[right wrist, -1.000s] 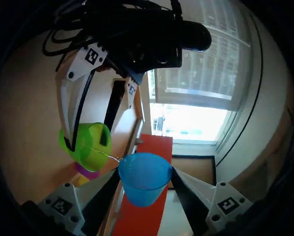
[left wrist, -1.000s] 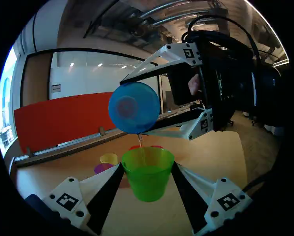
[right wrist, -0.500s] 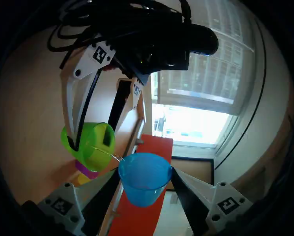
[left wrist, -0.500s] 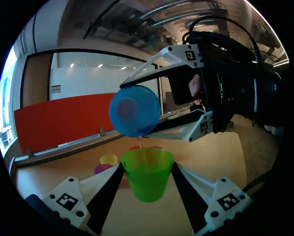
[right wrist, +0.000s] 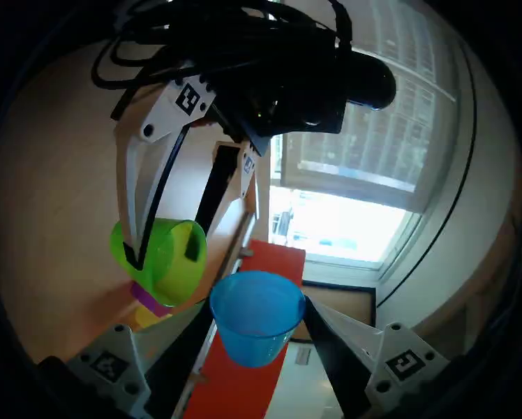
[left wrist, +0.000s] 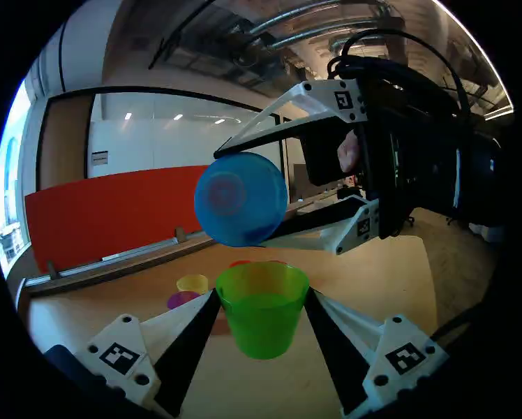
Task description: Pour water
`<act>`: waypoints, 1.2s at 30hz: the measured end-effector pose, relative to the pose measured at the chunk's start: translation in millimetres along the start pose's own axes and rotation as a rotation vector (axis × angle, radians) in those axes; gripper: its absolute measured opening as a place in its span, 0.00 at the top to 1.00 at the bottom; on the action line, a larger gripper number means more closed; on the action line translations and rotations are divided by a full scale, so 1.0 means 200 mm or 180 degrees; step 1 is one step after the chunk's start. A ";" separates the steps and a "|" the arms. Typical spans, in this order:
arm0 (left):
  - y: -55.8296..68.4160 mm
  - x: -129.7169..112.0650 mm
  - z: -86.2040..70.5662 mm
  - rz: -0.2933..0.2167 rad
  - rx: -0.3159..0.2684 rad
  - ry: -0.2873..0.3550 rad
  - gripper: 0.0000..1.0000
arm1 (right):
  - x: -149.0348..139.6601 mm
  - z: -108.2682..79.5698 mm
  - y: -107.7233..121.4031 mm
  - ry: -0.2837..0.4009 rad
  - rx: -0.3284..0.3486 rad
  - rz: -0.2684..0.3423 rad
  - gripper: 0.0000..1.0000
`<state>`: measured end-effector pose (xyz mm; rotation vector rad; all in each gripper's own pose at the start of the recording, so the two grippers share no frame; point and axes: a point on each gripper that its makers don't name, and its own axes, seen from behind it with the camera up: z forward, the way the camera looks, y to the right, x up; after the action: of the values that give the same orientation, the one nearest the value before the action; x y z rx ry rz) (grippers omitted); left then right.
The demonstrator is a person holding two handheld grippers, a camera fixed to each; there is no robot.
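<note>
Left gripper [left wrist: 262, 299]: jaws clenched on the green cup [left wrist: 262, 325], one finger against each side of its wall.
Green cup: upright between the left jaws, mouth up, partly filled with water.
Right gripper [right wrist: 257, 309]: jaws grasping the blue cup [right wrist: 255, 332] by its sides.
Blue cup: tipped on its side between the right jaws, above and just ahead of the left jaws, its lower lip over the green cup's mouth, apart from the rim.
Stage (judged): pour at or near its end; no stream can be made out between the cups.
Beyond left jaws: yellow cup [left wrist: 192, 282] and purple cup [left wrist: 182, 299] on the wooden table [left wrist: 400, 279], to the left of the green cup.
Risk, drips: late drops off the blue lip could miss if either cup drifts sideways.
Risk, slip: a smooth tapered cup held tilted may slide out of the right jaws.
Risk, spill: tilting or over-squeezing the green cup would slop water onto the table.
Hidden: any water left in the blue cup cannot be told; a reddish item behind the green rim is mostly covered.
</note>
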<state>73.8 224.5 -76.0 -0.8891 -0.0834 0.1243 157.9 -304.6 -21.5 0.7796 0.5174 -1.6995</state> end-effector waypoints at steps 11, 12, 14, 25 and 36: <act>0.00 -0.01 0.00 0.0002 0.0005 -0.0013 0.14 | -0.03 0.00 0.01 0.0036 -0.0102 0.0612 0.07; 0.00 -0.01 0.00 0.0002 0.0005 -0.0016 0.14 | -0.04 0.00 0.02 0.0026 -0.0128 0.0694 0.07; 0.00 -0.01 0.00 0.0001 0.0007 -0.0021 0.14 | -0.06 0.00 0.02 0.0003 -0.0184 0.0868 0.07; 0.00 -0.03 -0.01 -0.0026 0.0016 -0.0058 0.14 | -0.14 -0.04 -0.06 -0.0068 -0.0378 0.2317 0.07; -0.02 -0.05 -0.03 -0.0035 0.0053 -0.0104 0.14 | -0.16 -0.07 -0.20 -0.0145 -0.0358 0.3712 0.07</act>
<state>64.0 215.7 -76.4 -0.8699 -0.1175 0.1291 126.7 -262.7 -10.9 0.7302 0.0561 -0.5946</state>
